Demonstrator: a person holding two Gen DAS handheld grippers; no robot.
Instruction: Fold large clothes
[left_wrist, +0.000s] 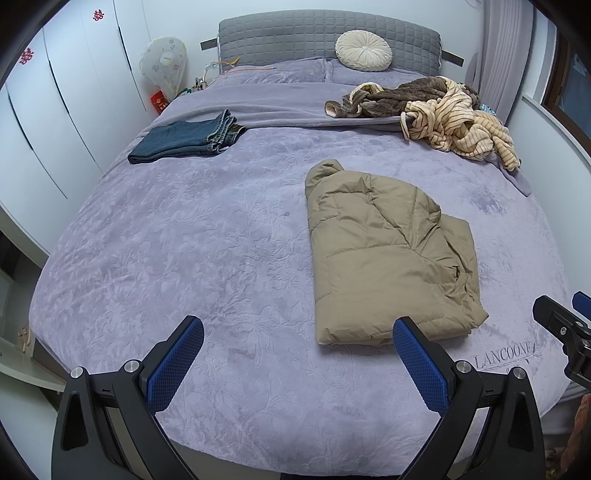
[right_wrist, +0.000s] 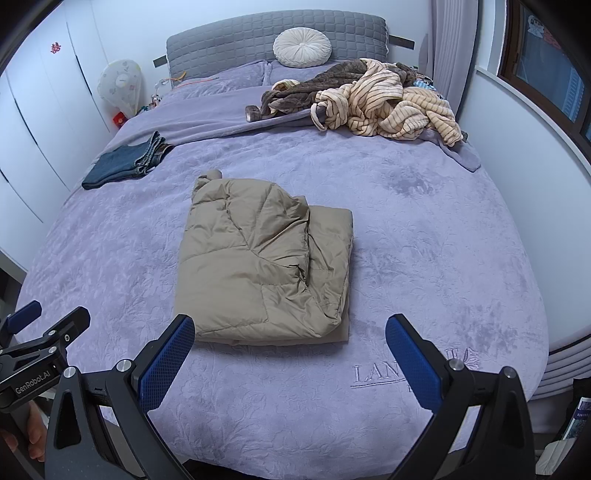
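Item: tan puffer jacket (right_wrist: 264, 266), folded into a rectangle, lay on the near middle of the lavender bedspread (right_wrist: 424, 258). Left gripper (left_wrist: 297, 363) and right gripper (right_wrist: 290, 363) hovered at the near edge, both spread wide and holding nothing. Folded jeans (left_wrist: 184, 138) lay far left. A heap of striped and brown garments (right_wrist: 369, 99) lay far right. Round cushion (right_wrist: 302, 43) rested against the headboard.

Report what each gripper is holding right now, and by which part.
Nothing is held. The left gripper and right gripper both have their jaws wide apart and empty, just short of the folded tan jacket.
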